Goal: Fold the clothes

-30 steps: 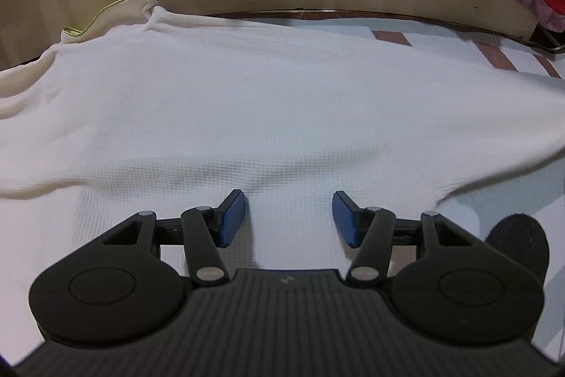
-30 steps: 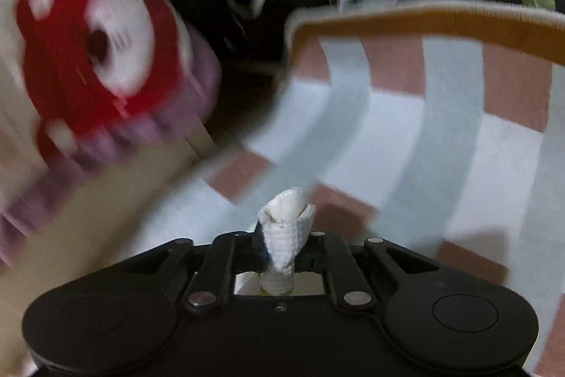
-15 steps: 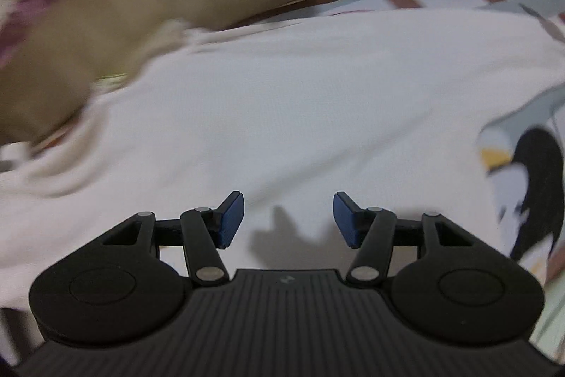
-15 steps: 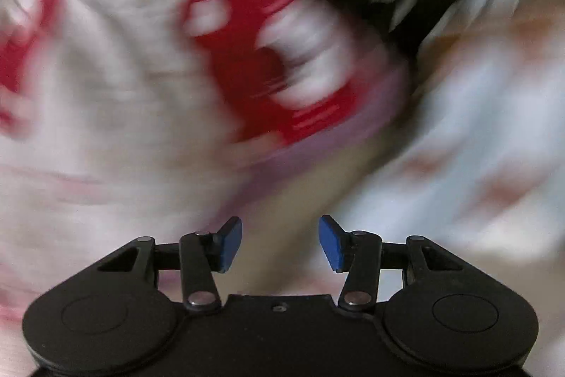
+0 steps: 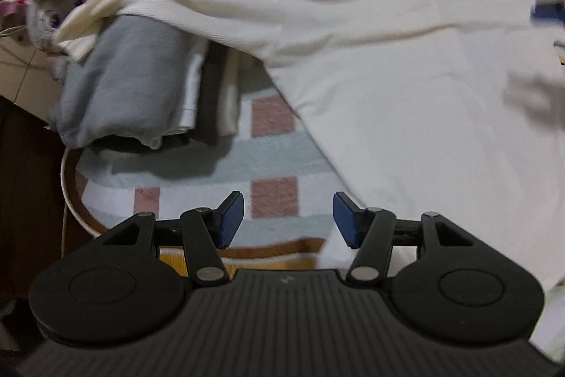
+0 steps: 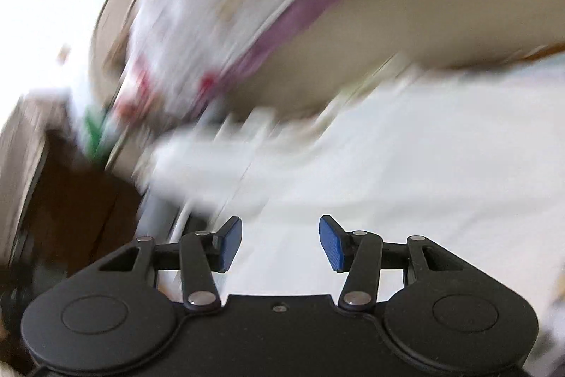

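The bed with its checked cover of pink, pale blue and white squares (image 5: 272, 165) holds everything here. The biggest thing on it is the cream-white knit shirt (image 5: 406, 87). It lies spread out, mostly flat, with its collar at the far side and its bottom hem close to the camera. One long sleeve reaches out to the left, and its end is draped over a stack of folded clothes with a grey one on the outside (image 5: 120, 83). A blurry grey soft toy with a pink ear (image 5: 42, 2) sits past that stack.

The left claw (image 5: 287, 219) hangs over the checked cover, released and holding nothing. The shirt's left side edge runs just beside its right finger, so the shirt lies forward and to the right. The shirt's long way runs from near to far.

The right claw (image 6: 280, 244) is released too, with nothing in it. Its view is very blurry. White cloth fills the space under and ahead of it, most likely the same shirt.

I think the next job is folding in that left sleeve. The left claw looks nearer to it. There is bare bed between the stack and the shirt, so there is room to move, but the sleeve must be lifted off the stack without knocking it over.
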### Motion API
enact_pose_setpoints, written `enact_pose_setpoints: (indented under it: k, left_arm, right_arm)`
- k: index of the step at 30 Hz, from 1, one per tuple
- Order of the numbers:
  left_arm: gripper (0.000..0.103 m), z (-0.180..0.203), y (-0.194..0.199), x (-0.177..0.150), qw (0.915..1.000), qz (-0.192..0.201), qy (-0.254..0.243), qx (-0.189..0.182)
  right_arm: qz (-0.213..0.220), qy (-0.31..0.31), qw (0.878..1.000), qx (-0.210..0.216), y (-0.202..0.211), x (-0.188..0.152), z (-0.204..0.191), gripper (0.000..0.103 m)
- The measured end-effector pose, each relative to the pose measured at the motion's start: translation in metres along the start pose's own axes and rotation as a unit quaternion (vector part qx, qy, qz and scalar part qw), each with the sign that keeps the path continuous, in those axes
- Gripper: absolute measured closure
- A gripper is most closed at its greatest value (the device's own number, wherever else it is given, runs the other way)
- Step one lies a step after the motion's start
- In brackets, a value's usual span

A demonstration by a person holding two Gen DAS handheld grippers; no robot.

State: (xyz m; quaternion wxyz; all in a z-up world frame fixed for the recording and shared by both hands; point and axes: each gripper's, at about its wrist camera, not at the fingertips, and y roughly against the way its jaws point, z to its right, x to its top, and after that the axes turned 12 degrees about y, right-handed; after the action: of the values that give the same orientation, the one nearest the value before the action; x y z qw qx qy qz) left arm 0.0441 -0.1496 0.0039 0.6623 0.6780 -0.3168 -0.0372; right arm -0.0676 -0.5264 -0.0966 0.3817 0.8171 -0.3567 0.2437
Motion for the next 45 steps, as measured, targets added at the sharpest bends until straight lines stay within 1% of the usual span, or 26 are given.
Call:
enact_pose_setpoints:
  k: [2,4,6,9,12,14,15,16,17,19,20,21,22,23,24,26,27,29,30,31,34,36,38,40,43,45]
  left_arm:
    - [0.051,-0.009,-0.017,-0.02,0.9994,0.013,0.023,-0.022]
    - [0.051,-0.018,-0.035,-0.04,0.9977,0.026,0.045,-0.043]
    - [0.05,-0.028,-0.052,-0.061,0.9948,0.039,0.068,-0.065]
    - [0.048,-0.041,-0.078,-0.091,0.9884,0.058,0.101,-0.097]
    - [0.047,-0.055,-0.104,-0.121,0.9794,0.077,0.135,-0.129]
    - [0.044,-0.055,-0.112,-0.123,0.9743,0.074,0.15,-0.152]
    - [0.033,-0.055,-0.116,-0.122,0.9715,0.072,0.156,-0.163]
    - [0.025,-0.055,-0.12,-0.121,0.9686,0.069,0.163,-0.174]
    - [0.023,-0.054,-0.124,-0.12,0.9655,0.067,0.17,-0.186]
    - [0.023,-0.048,-0.124,-0.12,0.9672,0.073,0.169,-0.175]
    - [0.024,-0.045,-0.124,-0.12,0.9686,0.077,0.167,-0.167]
    - [0.044,-0.042,-0.123,-0.119,0.9699,0.081,0.165,-0.16]
    - [0.083,-0.038,-0.122,-0.121,0.9742,0.09,0.152,-0.14]
    - [0.099,-0.036,-0.118,-0.124,0.9765,0.097,0.145,-0.127]
    - [0.099,-0.034,-0.114,-0.127,0.9778,0.102,0.14,-0.118]
    - [0.1,-0.042,-0.099,-0.135,0.9695,0.128,0.171,-0.12]
    - [0.1,-0.048,-0.087,-0.139,0.9644,0.15,0.186,-0.113]
    - [0.1,-0.059,-0.055,-0.157,0.9548,0.214,0.192,-0.075]
    - [0.1,-0.064,-0.039,-0.166,0.9481,0.248,0.192,-0.054]
    - [0.1,-0.073,-0.03,-0.176,0.9443,0.248,0.21,-0.052]
    - [0.1,-0.097,-0.038,-0.201,0.931,0.207,0.289,-0.084]
    - [0.102,-0.097,-0.056,-0.209,0.9316,0.181,0.308,-0.069]
    - [0.102,-0.093,-0.065,-0.21,0.9347,0.169,0.306,-0.062]
    - [0.102,-0.089,-0.066,-0.21,0.9369,0.168,0.301,-0.058]
    - [0.1,-0.091,-0.057,-0.205,0.941,0.175,0.287,-0.036]
    - [0.1,-0.097,-0.052,-0.202,0.9403,0.179,0.288,-0.034]
  right_arm:
    - [-0.046,0.039,0.998,0.016,-0.016,-0.029,-0.046,0.048]
    - [-0.087,0.083,0.993,0.012,-0.032,-0.055,-0.086,0.046]
    - [-0.119,0.135,0.984,-0.003,-0.042,-0.08,-0.119,0.046]
    - [-0.154,0.202,0.967,-0.011,-0.057,-0.118,-0.158,0.046]
    - [-0.18,0.259,0.949,-0.026,-0.077,-0.143,-0.181,0.046]
    - [-0.191,0.274,0.942,-0.042,-0.088,-0.155,-0.185,0.046]
    - [-0.196,0.279,0.939,-0.056,-0.095,-0.157,-0.184,0.046]
    - [-0.2,0.284,0.935,-0.072,-0.103,-0.16,-0.184,0.046]
    - [-0.203,0.286,0.933,-0.083,-0.107,-0.162,-0.183,0.046]
    - [-0.206,0.286,0.931,-0.1,-0.109,-0.163,-0.178,0.046]
    - [-0.207,0.28,0.931,-0.105,-0.111,-0.163,-0.174,0.046]
    - [-0.206,0.27,0.934,-0.109,-0.111,-0.162,-0.17,0.046]
    - [-0.203,0.259,0.937,-0.115,-0.11,-0.161,-0.165,0.046]
    - [-0.2,0.253,0.939,-0.122,-0.108,-0.161,-0.161,0.046]
    - [-0.198,0.25,0.939,-0.126,-0.106,-0.162,-0.158,0.046]
    - [-0.198,0.249,0.939,-0.132,-0.104,-0.165,-0.153,0.046]
    - [-0.198,0.25,0.938,-0.134,-0.103,-0.167,-0.15,0.045]
    - [-0.2,0.255,0.936,-0.14,-0.103,-0.171,-0.146,0.044]
    - [-0.202,0.258,0.934,-0.144,-0.103,-0.173,-0.144,0.042]
    - [-0.204,0.261,0.932,-0.147,-0.103,-0.175,-0.143,0.039]
    - [-0.204,0.249,0.935,-0.146,-0.102,-0.178,-0.135,0.036]
    - [-0.204,0.24,0.938,-0.144,-0.101,-0.18,-0.13,0.035]
    - [-0.205,0.234,0.94,-0.142,-0.102,-0.18,-0.127,0.035]
    - [-0.207,0.236,0.939,-0.142,-0.1,-0.177,-0.128,0.035]
    - [-0.21,0.236,0.939,-0.138,-0.085,-0.166,-0.132,0.035]
    - [-0.208,0.237,0.941,-0.124,-0.07,-0.157,-0.138,0.035]
